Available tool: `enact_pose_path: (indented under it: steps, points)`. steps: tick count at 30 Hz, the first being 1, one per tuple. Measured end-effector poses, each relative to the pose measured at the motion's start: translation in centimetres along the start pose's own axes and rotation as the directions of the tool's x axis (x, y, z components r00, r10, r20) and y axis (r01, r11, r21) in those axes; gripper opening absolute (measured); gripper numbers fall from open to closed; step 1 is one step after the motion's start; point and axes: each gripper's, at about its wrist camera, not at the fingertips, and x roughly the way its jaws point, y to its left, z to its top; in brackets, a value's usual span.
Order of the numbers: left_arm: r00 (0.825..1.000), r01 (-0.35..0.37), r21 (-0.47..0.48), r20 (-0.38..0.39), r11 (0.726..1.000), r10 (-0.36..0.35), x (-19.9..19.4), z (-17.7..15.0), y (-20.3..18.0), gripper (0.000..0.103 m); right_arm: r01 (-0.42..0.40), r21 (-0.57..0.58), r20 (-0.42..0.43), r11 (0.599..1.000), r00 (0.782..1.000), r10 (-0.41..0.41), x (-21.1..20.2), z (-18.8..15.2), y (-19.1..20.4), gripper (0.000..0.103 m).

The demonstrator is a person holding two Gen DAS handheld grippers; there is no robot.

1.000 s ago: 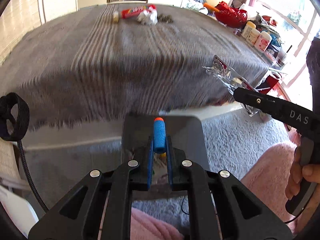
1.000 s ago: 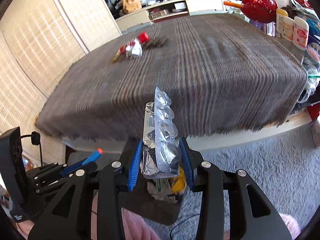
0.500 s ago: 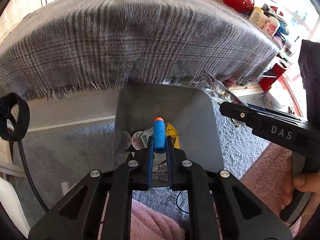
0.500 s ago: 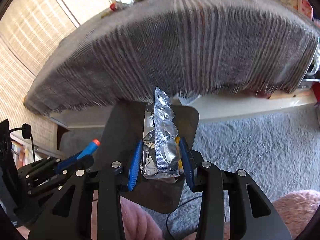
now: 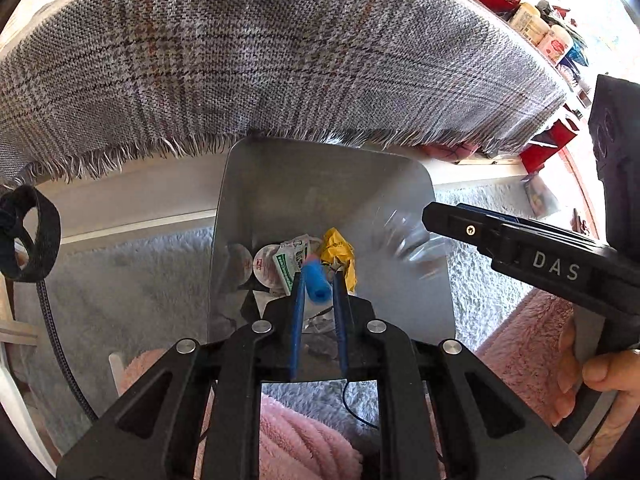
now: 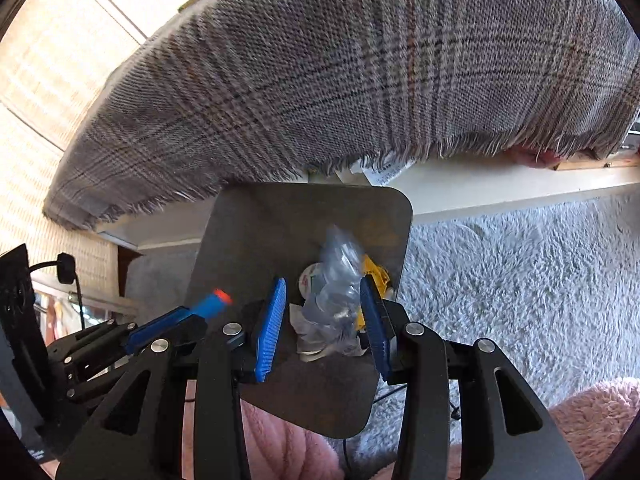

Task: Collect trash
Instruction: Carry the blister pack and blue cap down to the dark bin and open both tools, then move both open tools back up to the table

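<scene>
Nearest me, the left gripper point(image 5: 318, 300) pinches a blue foam dart with an orange tip point(image 5: 317, 282) above the grey metal bin point(image 5: 320, 184). Just beside it, the right gripper point(image 6: 324, 320) stands spread, and the silver foil blister pack point(image 6: 334, 280), blurred, sits loose between its blue pads over the bin's mouth. Wrappers and a yellow crumpled packet point(image 5: 340, 252) lie at the bottom. Judging by the angle, the light pack could glance off the rim onto the shaggy grey rug point(image 6: 520, 280). Beyond hangs the fringed grey plaid blanket point(image 5: 280, 60).
</scene>
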Motion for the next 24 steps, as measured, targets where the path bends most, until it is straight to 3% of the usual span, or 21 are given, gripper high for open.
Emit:
enact_pose_path:
  steps: [2,6,7,10,15,19,24]
  points:
    - [1.000,-0.011,0.000,-0.004,1.000,0.011,0.0,0.0,0.1,0.023,0.013,-0.002,0.010,1.000,1.000,-0.013,-0.2,0.1,-0.1,0.061]
    - [1.000,-0.026,-0.002,0.009,1.000,0.026,-0.5,-0.1,0.4,0.047,0.031,0.014,0.021,0.999,0.999,-0.032,-0.6,0.0,-0.5,0.065]
    - [0.999,-0.033,-0.001,0.014,0.999,0.033,-0.7,0.0,0.4,0.056,0.037,0.017,0.023,0.999,0.999,-0.038,-0.6,0.0,-0.6,0.071]
    - [0.998,-0.049,0.005,0.027,0.999,0.048,-1.5,0.1,0.5,0.069,0.056,0.020,0.046,0.998,0.997,-0.056,-1.3,0.0,-0.7,0.086]
    - [0.996,-0.069,0.014,0.051,0.998,0.068,-3.2,0.2,0.8,0.080,0.045,-0.007,0.039,0.999,0.998,-0.045,-2.3,0.5,-0.2,0.088]
    - [0.990,-0.093,0.023,0.112,0.995,0.090,-6.0,1.3,0.9,0.087,0.063,-0.063,0.126,0.996,0.991,-0.054,-5.9,2.2,1.4,0.097]
    - [0.975,-0.105,0.014,0.200,0.994,0.100,-9.8,3.4,1.1,0.094,0.052,-0.088,0.226,0.995,0.974,-0.031,-10.3,4.8,2.4,0.098]
